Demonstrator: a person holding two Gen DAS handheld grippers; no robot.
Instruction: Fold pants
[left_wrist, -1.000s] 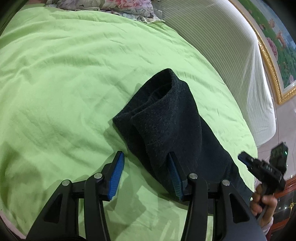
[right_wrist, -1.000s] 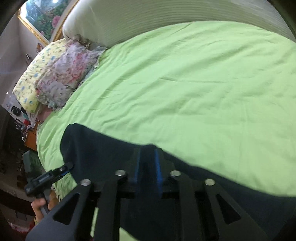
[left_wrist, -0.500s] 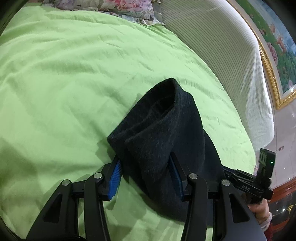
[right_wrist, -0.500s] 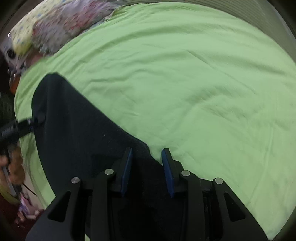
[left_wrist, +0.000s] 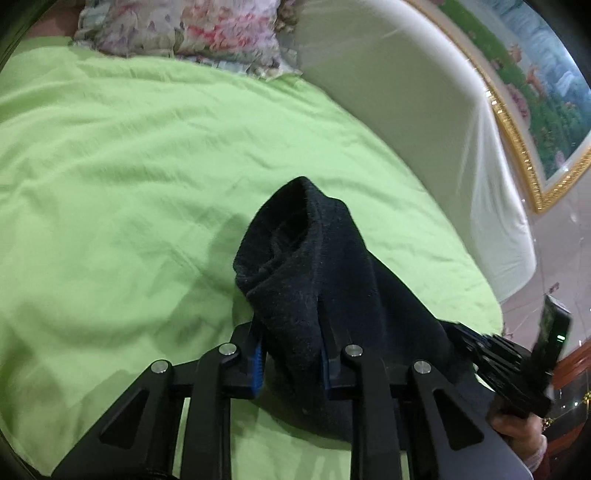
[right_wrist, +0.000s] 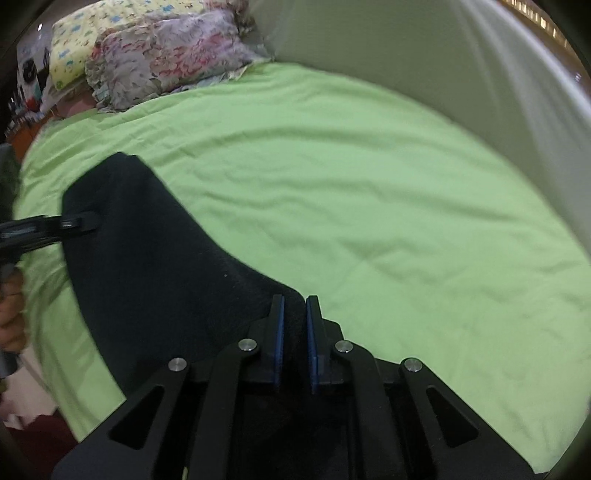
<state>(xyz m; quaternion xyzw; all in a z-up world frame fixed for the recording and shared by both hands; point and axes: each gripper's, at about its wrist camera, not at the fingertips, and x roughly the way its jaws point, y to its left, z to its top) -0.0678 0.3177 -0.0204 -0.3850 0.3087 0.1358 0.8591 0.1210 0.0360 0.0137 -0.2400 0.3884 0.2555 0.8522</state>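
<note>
Now my left gripper (left_wrist: 291, 354) is closed on one thick bunched end of the black pants (left_wrist: 317, 280), and my right gripper (right_wrist: 294, 332) pinches the other end, above the green bed (right_wrist: 369, 192). I think I should lift both ends evenly, keep the cloth stretched, and lay it flat without wrinkles.

Within a second, the left tongs (left_wrist: 291, 354) have closed from wide open onto a bunched fold of the dark charcoal fleece pants (left_wrist: 314, 280), lifting it off the lime-green bed sheet (left_wrist: 129, 192). The right tongs (right_wrist: 294, 332), briefly parted half a second ago, have pinched shut again on the pants' near edge (right_wrist: 155, 266); the cloth between the two now hangs raised.
</note>
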